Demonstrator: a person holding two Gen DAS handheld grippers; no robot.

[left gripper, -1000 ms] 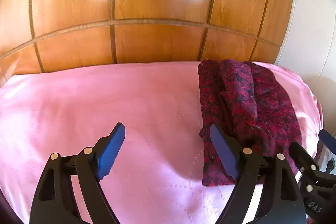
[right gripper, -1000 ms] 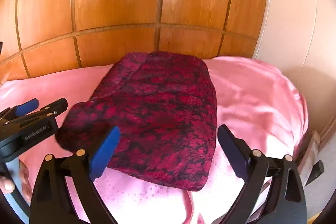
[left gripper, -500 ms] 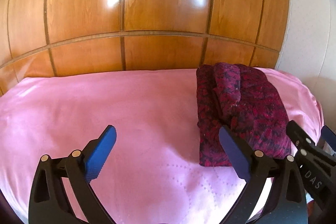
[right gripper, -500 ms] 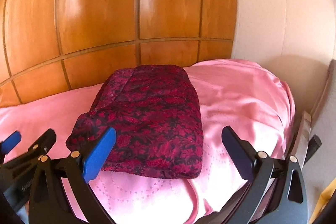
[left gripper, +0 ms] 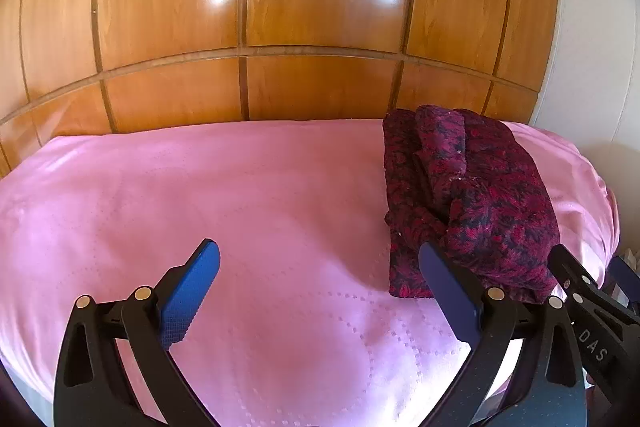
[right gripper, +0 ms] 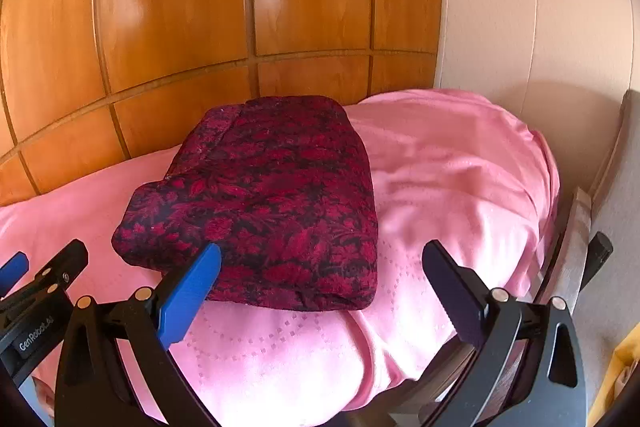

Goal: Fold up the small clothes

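Since the earlier frame, both tongs have drawn back from the folded garment, and the left tongs have widened; the garment, which was partly under the left tongs' right pad, now lies mostly beyond it.

Left tongs (left gripper: 318,291): jaws fully apart, nothing between them. They hover over bare pink bedspread (left gripper: 200,195). The blue pads (left gripper: 188,297) face inward. The right-hand pad overlaps the near edge of the garment in the view, without gripping it.

Right tongs (right gripper: 320,291): jaws wide apart, holding nothing. The left pad stands in front of the near edge of the garment; whether it touches the fabric cannot be told.

Folded garment (right gripper: 272,203): dark red fabric with a black floral pattern, folded into a compact, roughly rectangular bundle. It lies flat on the bedspread, toward the right side of the bed, close to the wooden panelled headboard (left gripper: 280,27). In the left wrist view its stacked folded layers show along the left edge (left gripper: 404,187).

Surroundings: a pale wall (right gripper: 520,27) adjoins the headboard on the right. The bedspread bulges and drops over the right edge of the bed. Each tongs' black frame shows at the edge of the other's view.
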